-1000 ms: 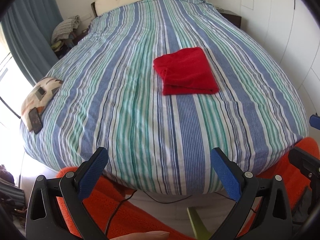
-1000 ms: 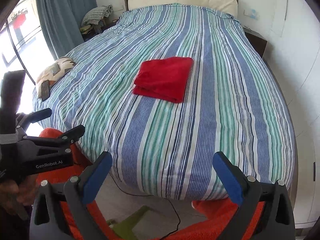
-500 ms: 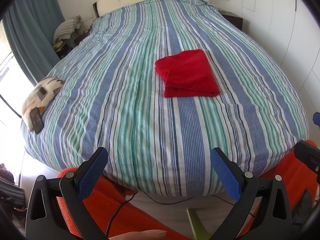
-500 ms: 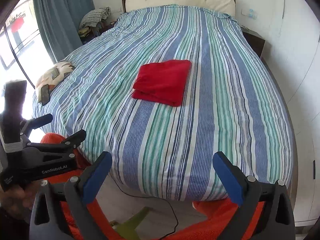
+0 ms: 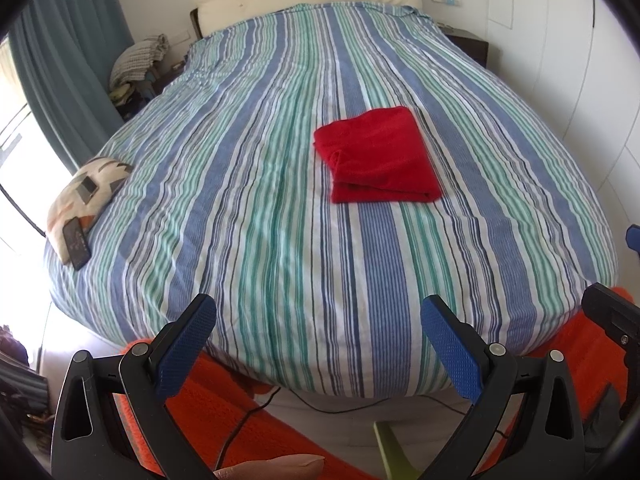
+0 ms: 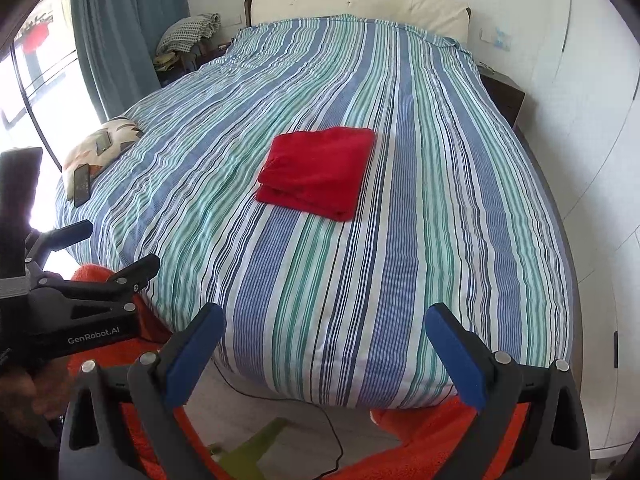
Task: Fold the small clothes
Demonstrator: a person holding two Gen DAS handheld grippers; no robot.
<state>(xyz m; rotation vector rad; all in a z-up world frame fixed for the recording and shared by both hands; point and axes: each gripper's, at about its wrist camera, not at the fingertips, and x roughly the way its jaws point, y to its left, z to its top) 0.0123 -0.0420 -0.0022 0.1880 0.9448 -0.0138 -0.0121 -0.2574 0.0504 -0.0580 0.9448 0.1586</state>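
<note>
We held our left gripper (image 5: 318, 344) and right gripper (image 6: 324, 350) with jaws spread wide and empty, off the foot of the bed (image 6: 400, 280). The red garment (image 5: 378, 156) lay folded mid-bed, well beyond them. Folding looked done; next, we judged, fetching another piece.

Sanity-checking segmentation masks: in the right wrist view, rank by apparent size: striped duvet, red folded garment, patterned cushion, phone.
1. striped duvet, fills most of the frame
2. red folded garment
3. patterned cushion, partly cut off at the bed edge, so only its visible part is ranked
4. phone, clearly smallest
</note>
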